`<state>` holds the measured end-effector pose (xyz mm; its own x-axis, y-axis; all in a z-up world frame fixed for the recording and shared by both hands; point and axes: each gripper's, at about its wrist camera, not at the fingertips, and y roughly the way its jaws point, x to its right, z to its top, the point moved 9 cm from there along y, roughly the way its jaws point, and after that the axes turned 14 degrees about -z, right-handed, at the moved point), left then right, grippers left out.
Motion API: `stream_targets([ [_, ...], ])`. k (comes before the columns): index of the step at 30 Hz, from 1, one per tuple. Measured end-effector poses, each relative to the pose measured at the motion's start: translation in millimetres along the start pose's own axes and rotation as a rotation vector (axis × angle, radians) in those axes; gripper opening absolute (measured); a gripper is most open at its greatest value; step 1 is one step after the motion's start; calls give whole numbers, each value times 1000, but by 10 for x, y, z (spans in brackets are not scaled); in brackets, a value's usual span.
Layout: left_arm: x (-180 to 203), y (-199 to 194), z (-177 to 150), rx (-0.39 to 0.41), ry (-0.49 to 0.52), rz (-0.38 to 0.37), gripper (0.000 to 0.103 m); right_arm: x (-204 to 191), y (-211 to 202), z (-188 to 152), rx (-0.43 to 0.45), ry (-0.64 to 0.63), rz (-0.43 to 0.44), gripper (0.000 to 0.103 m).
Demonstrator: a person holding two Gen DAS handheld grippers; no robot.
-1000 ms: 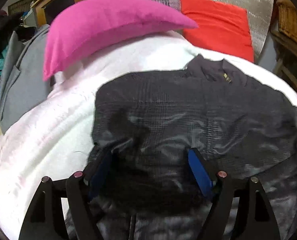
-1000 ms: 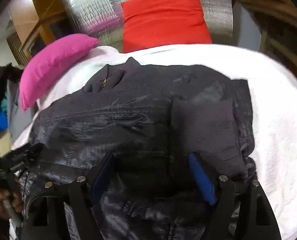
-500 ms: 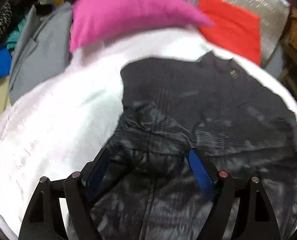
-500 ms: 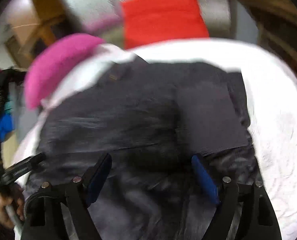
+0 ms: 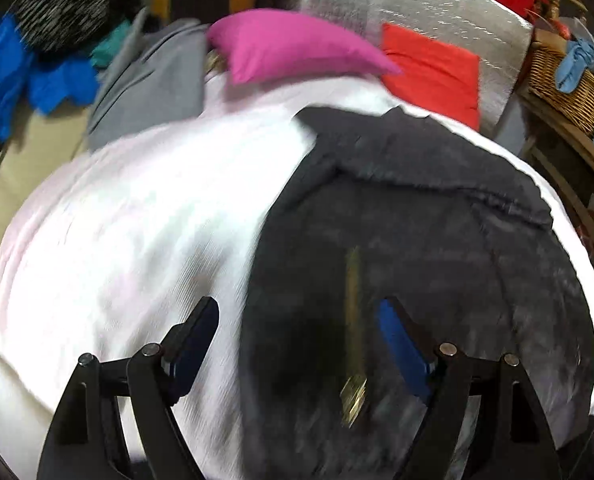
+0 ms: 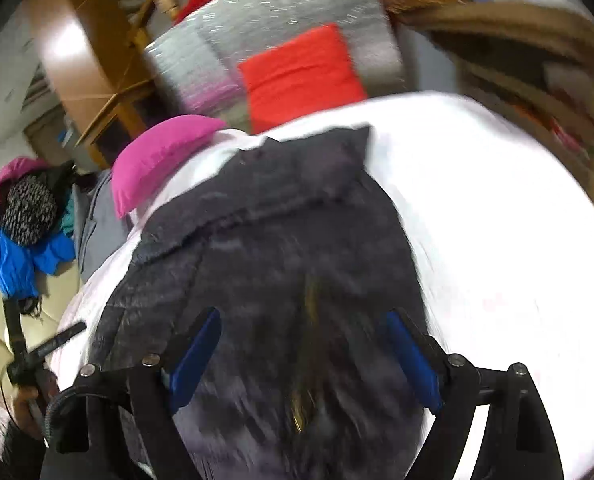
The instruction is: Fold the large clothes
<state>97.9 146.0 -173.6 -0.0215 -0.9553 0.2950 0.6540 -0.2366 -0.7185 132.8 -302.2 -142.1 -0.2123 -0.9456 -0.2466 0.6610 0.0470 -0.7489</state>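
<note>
Fingers [image 5: 297, 336] spread wide, dark jacket [image 5: 417, 216] lying below, unheld

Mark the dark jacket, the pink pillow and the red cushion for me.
dark jacket [image 5: 437, 216], left wrist view, middle of its back panel.
pink pillow [image 5: 293, 46], left wrist view, centre of its face.
red cushion [image 6: 301, 76], right wrist view, centre of its front.

Dark grey quilted jacket [image 5: 417, 240] lies spread on the white bed cover, filling centre and lower right of the left wrist view. Collar end at upper centre. Brass zipper runs lengthwise down the lower middle. Image blurred.
</note>
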Motion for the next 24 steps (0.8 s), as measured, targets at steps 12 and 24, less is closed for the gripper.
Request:
stream_targets([
  [12,-352,-125,-546,-49,-86,31,83,436,-61,-460,-9,75,-85,87],
  [24,-313,-248,-622,-38,-64,36,83,479,-112,-541,-10,60,-100,87],
])
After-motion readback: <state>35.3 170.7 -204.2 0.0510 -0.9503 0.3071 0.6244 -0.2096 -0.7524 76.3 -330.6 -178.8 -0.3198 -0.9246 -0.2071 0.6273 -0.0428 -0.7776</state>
